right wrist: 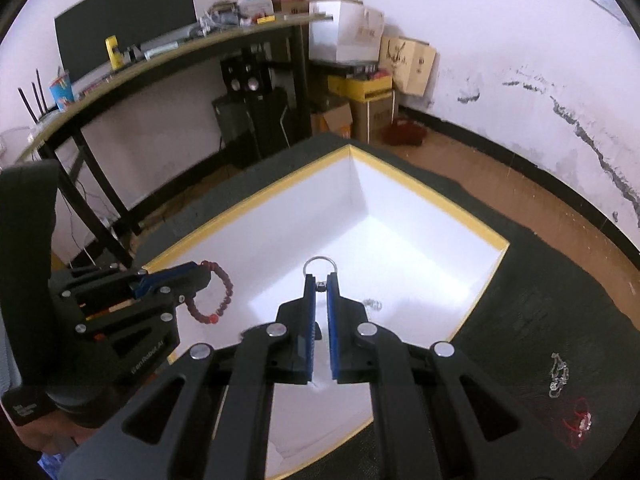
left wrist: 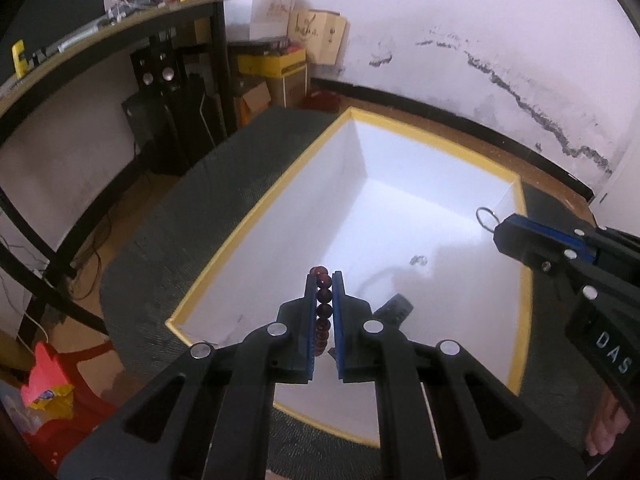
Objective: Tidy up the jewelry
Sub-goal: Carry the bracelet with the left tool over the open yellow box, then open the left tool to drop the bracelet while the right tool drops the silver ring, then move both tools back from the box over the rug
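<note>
A white box with a yellow rim (left wrist: 280, 192) (right wrist: 452, 204) sits on a dark mat. My left gripper (left wrist: 325, 280) is shut on a dark red bead bracelet (left wrist: 323, 312), held above the box; the bracelet also shows in the right wrist view (right wrist: 224, 300), hanging from the left gripper (right wrist: 200, 276). My right gripper (right wrist: 320, 280) is shut on a silver ring with a small charm (right wrist: 319, 266), above the box; it shows in the left wrist view (left wrist: 500, 232) with the ring (left wrist: 485, 216). A small silver piece (left wrist: 419, 260) (right wrist: 373, 304) lies on the box floor.
A silver chain (right wrist: 558, 376) and a red string piece (right wrist: 578, 420) lie on the dark mat (right wrist: 540, 300) right of the box. A desk (right wrist: 160, 56), speakers and cardboard boxes (right wrist: 408, 60) stand behind. A red stool with a snack bag (left wrist: 52, 392) is at the left.
</note>
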Action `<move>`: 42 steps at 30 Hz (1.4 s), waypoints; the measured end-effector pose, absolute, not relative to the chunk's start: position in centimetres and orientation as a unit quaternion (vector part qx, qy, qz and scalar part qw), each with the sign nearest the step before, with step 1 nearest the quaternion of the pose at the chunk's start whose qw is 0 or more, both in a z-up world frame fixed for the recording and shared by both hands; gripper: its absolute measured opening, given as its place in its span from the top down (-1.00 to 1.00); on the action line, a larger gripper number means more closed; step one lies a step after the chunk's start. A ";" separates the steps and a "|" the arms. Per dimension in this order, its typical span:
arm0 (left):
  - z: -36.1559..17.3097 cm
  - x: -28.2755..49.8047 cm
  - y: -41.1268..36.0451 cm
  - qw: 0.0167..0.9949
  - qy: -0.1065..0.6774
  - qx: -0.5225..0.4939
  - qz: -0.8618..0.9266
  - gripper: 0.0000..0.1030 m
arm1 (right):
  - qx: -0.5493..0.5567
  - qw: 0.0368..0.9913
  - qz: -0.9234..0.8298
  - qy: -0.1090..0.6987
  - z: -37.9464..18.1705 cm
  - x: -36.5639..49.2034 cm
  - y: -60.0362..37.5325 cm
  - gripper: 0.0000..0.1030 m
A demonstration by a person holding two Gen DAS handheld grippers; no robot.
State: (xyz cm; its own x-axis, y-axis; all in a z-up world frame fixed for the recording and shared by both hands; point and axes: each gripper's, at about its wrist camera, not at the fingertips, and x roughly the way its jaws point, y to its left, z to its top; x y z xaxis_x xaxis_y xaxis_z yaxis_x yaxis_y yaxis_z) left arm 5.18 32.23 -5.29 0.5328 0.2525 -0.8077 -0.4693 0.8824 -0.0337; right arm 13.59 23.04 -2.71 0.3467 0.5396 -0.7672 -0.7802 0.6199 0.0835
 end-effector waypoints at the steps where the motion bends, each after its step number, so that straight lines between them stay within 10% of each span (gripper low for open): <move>1: -5.8 5.4 32.5 0.865 0.439 -0.126 0.208 0.87 | -0.152 0.804 0.407 0.405 -3.4 13.9 23.2 0.88; 27: -10.1 7.3 33.2 0.847 0.478 -0.132 0.193 0.87 | -0.178 0.783 0.399 0.442 -8.6 15.4 24.5 0.87; 29: -10.0 7.4 32.8 0.846 0.481 -0.129 0.189 0.86 | -0.180 0.786 0.393 0.442 -8.5 15.4 24.3 0.63; 31: -9.8 7.5 32.6 0.844 0.485 -0.128 0.188 0.55 | -0.170 0.795 0.393 0.430 -7.7 15.4 23.6 -0.26; 32: -9.6 7.4 32.6 0.842 0.486 -0.130 0.194 0.05 | -0.166 0.805 0.386 0.419 -7.1 15.4 23.2 -0.46; 34: -9.0 7.1 33.1 0.842 0.479 -0.142 0.204 -0.52 | -0.155 0.806 0.394 0.414 -6.1 15.7 22.3 -0.50; 42: -4.4 5.5 33.3 0.861 0.446 -0.151 0.190 -0.67 | -0.128 0.832 0.383 0.379 -0.7 15.8 17.2 -0.55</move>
